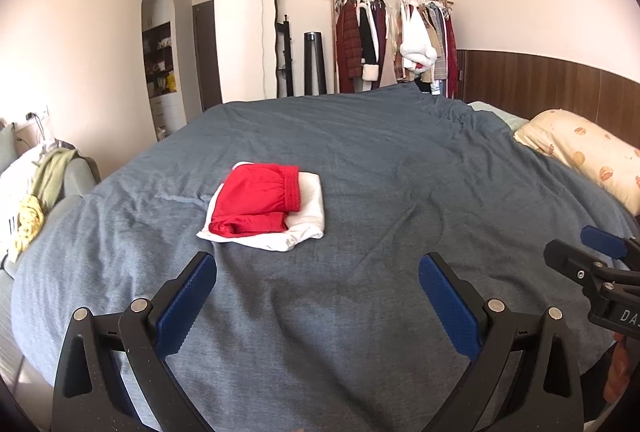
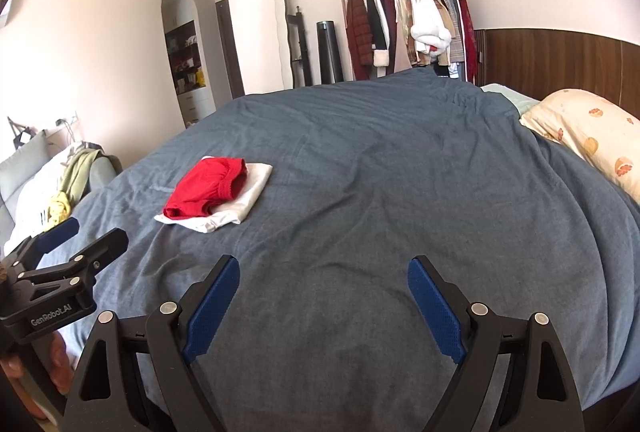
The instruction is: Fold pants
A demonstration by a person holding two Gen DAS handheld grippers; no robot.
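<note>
A: We hold the left gripper (image 1: 318, 272) and the right gripper (image 2: 323, 274) with jaws spread wide, nothing between them, above the grey duvet (image 2: 380, 172).

B: We see the folded red shorts (image 1: 258, 198) on a white garment (image 1: 306, 216), well ahead, untouched.

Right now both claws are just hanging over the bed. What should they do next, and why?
Probably nothing more here: the red shorts already lie folded on the folded white garment, and both the left gripper and right gripper are open and empty. I'd draw them back from the blue cover.
</note>
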